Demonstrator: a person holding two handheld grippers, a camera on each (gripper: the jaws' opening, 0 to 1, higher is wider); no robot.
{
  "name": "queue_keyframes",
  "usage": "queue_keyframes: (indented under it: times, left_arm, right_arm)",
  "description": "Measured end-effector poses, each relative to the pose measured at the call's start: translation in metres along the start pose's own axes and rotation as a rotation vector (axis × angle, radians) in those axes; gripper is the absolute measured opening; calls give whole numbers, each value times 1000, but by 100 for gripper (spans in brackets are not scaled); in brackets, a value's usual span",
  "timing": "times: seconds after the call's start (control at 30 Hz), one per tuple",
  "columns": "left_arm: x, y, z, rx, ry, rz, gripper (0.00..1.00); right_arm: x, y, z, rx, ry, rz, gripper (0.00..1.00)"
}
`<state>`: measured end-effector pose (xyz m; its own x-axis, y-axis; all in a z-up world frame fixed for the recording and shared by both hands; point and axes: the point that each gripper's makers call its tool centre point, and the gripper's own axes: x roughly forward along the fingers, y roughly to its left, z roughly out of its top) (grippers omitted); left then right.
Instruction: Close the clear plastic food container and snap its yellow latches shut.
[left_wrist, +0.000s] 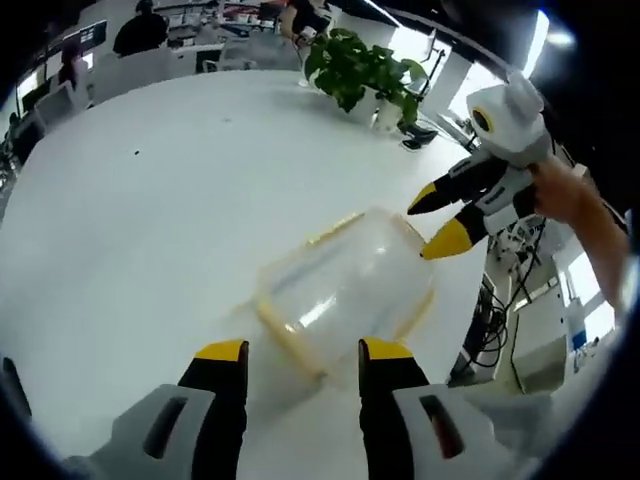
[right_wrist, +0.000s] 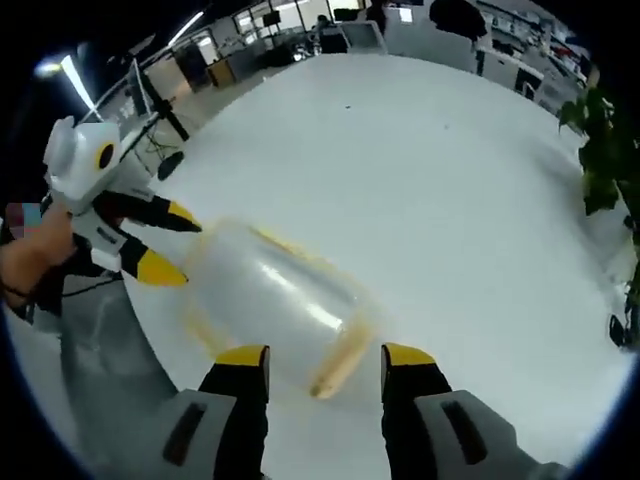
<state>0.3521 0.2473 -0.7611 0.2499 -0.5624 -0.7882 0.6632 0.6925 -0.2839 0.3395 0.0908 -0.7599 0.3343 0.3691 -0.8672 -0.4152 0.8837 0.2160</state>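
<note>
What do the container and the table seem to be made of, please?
Container: clear, glossy plastic by the look, since the table shows through it and it carries bright streaks; its trim is yellow, probably plastic. Table: smooth white surface, perhaps laminate; the material cannot be told for sure.

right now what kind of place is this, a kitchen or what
Probably an open-plan office, not a kitchen. The clear container lies on a big white table, with rows of desks and monitors behind, seated people at workstations, and a potted plant at the table's far edge.
</note>
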Motion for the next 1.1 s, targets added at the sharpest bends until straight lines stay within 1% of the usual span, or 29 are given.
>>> queue_keyframes:
  times: [0.03,0.07,0.1,0.17,0.2,0.27,0.3,0.37,0.4,0.43,0.47,0.53,0.63,0.8,0.87,0.9,0.93,0.97,1.0,1.03,1.1]
  left_arm:
    - [1,0,0,-15,-1,-5,43]
    - [2,-3,1,-39,-3,-22,43]
    - [3,-3,0,-56,2,-22,43]
    - [6,0,-2,-55,9,-10,43]
    - [6,1,-3,-68,8,-11,43]
    - [8,0,-3,-98,2,-24,42]
    - [9,0,-4,-100,6,-25,42]
    - [10,-2,-6,-120,16,-34,40]
    - [10,-4,-5,-134,9,-45,39]
    - [10,-5,-4,-131,4,-51,38]
    - [11,-5,-4,-129,4,-53,36]
    - [13,-6,-4,-157,7,-70,36]
    - [14,-7,-4,-168,13,-71,36]
    - [15,-8,-3,-169,14,-57,34]
    - [15,-8,-3,-168,12,-51,33]
    - [15,-8,-2,-190,10,-46,33]
    - [15,-8,-2,-191,11,-47,32]
    - [15,-7,-6,-228,24,-46,29]
    - [14,-5,-7,-265,2,-61,29]
    - [10,-5,-8,-216,9,-63,29]
    - [9,-3,-9,-234,14,-65,29]
  right_arm:
    - [1,1,-1,30,4,8,44]
    - [2,0,-2,32,8,4,44]
    - [2,1,-1,24,6,7,44]
    - [4,5,0,73,-5,28,44]
    - [5,5,1,82,-7,31,44]
    - [8,2,-2,81,10,19,43]
    - [9,0,-2,89,10,16,43]
    - [11,3,-4,117,17,37,40]
    - [11,3,-5,116,18,38,39]
    - [12,5,-6,112,22,40,39]
    - [14,6,-5,138,17,51,39]
    - [14,5,-5,144,16,52,41]
    - [13,6,-5,146,17,53,40]
    - [14,6,-5,159,28,57,40]
    - [15,6,-3,160,26,64,37]
    - [16,7,-3,178,25,79,37]
    - [15,7,-4,170,26,79,35]
    - [18,7,0,144,0,80,35]
    - [16,11,-4,148,35,79,35]
    - [17,14,-4,150,42,74,35]
    - [16,13,-5,159,42,71,35]
